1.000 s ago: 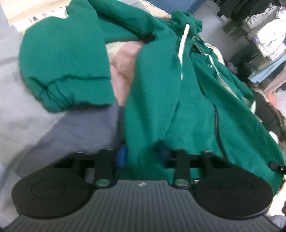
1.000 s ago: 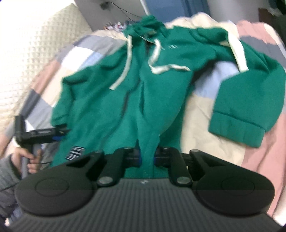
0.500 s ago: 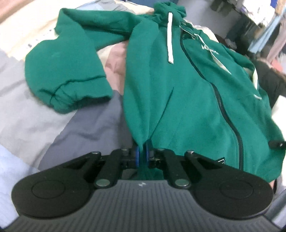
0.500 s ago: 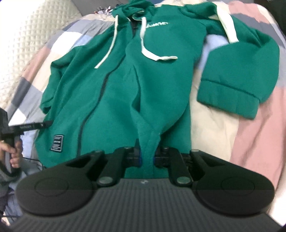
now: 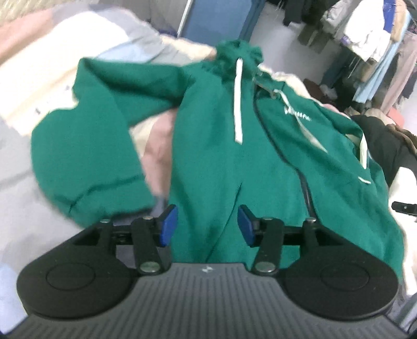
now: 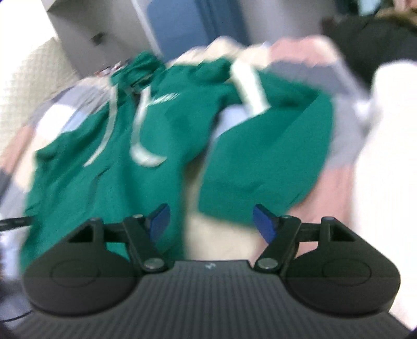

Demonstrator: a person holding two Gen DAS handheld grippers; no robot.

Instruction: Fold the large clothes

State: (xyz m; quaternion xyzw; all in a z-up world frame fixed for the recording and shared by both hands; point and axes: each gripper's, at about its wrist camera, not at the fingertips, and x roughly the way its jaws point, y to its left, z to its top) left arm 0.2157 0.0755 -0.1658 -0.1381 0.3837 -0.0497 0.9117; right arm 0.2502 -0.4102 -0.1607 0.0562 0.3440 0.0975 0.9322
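Note:
A green zip hoodie [image 5: 234, 146] with white drawstrings lies front-up on a patchwork bed cover; it also shows, blurred, in the right wrist view [image 6: 125, 161]. My left gripper [image 5: 206, 225] is open over the hoodie's bottom hem, blue pads apart, holding nothing. One green sleeve [image 5: 86, 156] lies bent at the left. My right gripper [image 6: 212, 220] is open and empty above the bed, between the hoodie's body and the other sleeve's cuff [image 6: 263, 172].
The bed cover [image 5: 39, 86] has pink, cream, grey and blue patches. A rack of hanging clothes [image 5: 370, 39] stands at the far right. A blue door [image 5: 216, 18] is behind the bed. The other gripper's tip [image 5: 404, 207] shows at the right edge.
Both grippers have opened and let go of the hoodie's bottom hem. The hem has dropped onto the bed. Both views have tilted up and blurred with motion.

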